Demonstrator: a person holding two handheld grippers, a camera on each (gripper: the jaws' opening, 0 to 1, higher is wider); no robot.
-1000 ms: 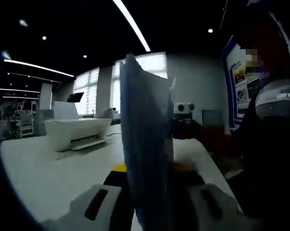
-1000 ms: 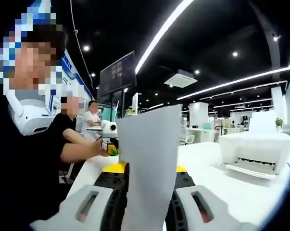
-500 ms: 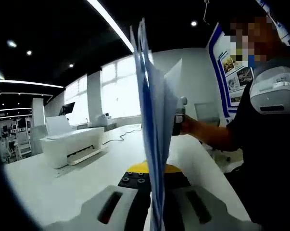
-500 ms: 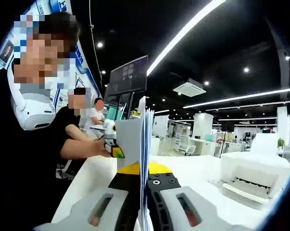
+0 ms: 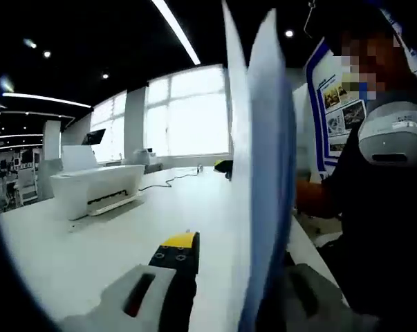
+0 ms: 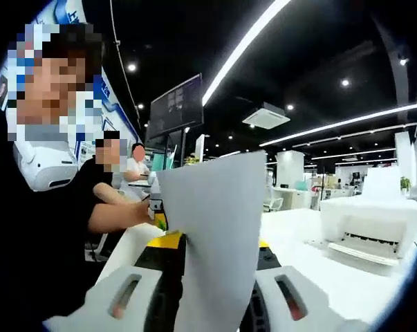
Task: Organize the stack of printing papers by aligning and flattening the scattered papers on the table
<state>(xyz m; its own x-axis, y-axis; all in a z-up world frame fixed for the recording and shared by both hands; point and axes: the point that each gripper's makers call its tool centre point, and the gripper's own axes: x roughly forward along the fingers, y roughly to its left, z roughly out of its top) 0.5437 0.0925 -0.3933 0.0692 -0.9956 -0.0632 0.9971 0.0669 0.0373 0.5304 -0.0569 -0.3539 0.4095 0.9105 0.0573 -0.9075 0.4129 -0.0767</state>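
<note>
Paper stack [image 5: 260,173] upright, long axis prob. vertical, pinched btwn both grippers' [image 6: 211,297] jaws.

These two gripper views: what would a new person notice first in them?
First, the stack of white papers, standing upright between the jaws of the right gripper and seen nearly edge-on in the left gripper view. Next, the white printer on the white table, and the bright ceiling light strips above.

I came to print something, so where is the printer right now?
The white printer sits on the white table, left of the held papers in the left gripper view, and far right in the right gripper view.
</note>
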